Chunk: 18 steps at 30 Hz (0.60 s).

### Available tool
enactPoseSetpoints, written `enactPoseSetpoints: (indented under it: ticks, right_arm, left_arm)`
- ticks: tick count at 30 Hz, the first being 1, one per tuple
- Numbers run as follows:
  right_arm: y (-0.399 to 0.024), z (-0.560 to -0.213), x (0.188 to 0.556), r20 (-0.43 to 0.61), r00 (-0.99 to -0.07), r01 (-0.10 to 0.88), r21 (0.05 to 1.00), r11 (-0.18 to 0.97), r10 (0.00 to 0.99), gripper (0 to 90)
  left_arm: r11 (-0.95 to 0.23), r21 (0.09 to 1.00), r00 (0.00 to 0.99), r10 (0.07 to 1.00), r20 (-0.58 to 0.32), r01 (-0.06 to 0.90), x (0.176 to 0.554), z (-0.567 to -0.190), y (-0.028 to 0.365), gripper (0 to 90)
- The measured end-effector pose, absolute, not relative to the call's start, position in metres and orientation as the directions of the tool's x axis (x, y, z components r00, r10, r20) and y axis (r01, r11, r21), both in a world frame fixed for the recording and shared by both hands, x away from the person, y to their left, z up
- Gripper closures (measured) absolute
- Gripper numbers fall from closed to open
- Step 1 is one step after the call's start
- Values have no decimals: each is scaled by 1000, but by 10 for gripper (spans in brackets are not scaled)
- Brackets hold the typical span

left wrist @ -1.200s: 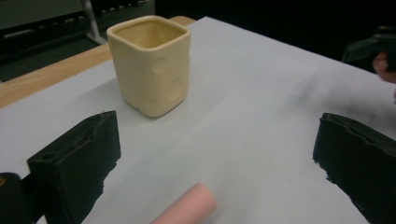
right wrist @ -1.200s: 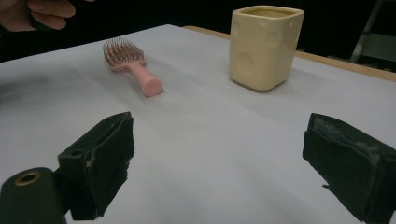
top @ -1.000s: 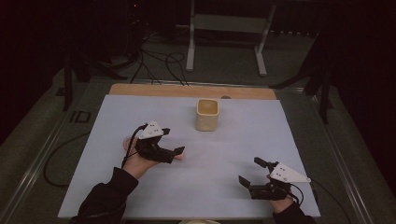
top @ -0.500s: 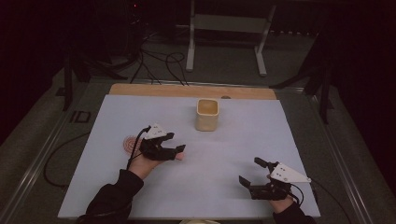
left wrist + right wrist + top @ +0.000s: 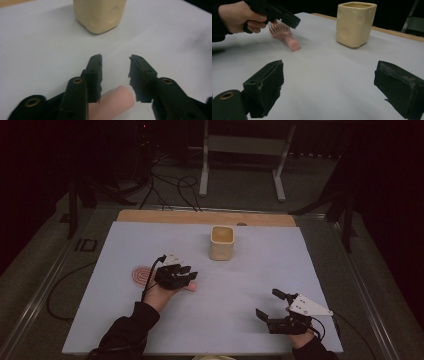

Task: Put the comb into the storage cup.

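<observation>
Currently left gripper [image 5: 186, 276] low over pink hairbrush [image 5: 284, 35] on white table [image 5: 250, 275], left of centre. Fingers [image 5: 95, 72] partly apart, just been closing. Brush handle [image 5: 112, 102] seen in left gripper view lying flat on table between the two fingers, near their bases, rounded end pointing toward the tips; left finger appears to touch or overlap the handle's side, right finger stands clear of it by a visible gap. Not clamped yet. Fingertips extend past handle end, toward cream cup [image 5: 100, 15].

In right gripper view: brush head with bristles up, partly hidden under left gripper body; handle sticks out from beneath toward camera, free end resting on table. Left hand [image 5: 239, 16] wraps gripper from above. In high view: round reddish brush head [image 5: 142, 274] visible at left of left gripper, small pink handle end at gripper's right.

Cream cup [image 5: 221, 242] upright, square-ish with rounded corners and dimpled sides, beyond the brush toward table's far edge, well apart from it.

Right gripper [image 5: 272, 304] near table's near right corner, well apart from brush and cup. Fingers [image 5: 264, 87] wide apart, nothing between them, bare table beneath.

Writing: none legible on brush, cup or grippers.
</observation>
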State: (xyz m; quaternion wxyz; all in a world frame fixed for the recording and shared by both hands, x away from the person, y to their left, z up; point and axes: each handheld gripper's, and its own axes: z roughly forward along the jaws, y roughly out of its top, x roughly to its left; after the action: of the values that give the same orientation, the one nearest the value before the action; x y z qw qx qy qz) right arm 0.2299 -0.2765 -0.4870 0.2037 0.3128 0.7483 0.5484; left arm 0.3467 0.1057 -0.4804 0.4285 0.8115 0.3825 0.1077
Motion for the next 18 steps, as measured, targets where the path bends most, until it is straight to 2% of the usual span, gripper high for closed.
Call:
enactPoseSetpoints:
  ticks: [7, 18]
  right_arm:
    - [-277, -487, 230, 41, -723, 245, 949, 200, 690, 89]
    - [-277, -487, 230, 42, -724, 245, 949, 200, 688, 88]
  left_arm:
    - [-340, 744, 655, 736, -170, 575, 351, -488, 99, 755]
    - [-359, 702, 643, 744, -182, 615, 355, -495, 94, 892]
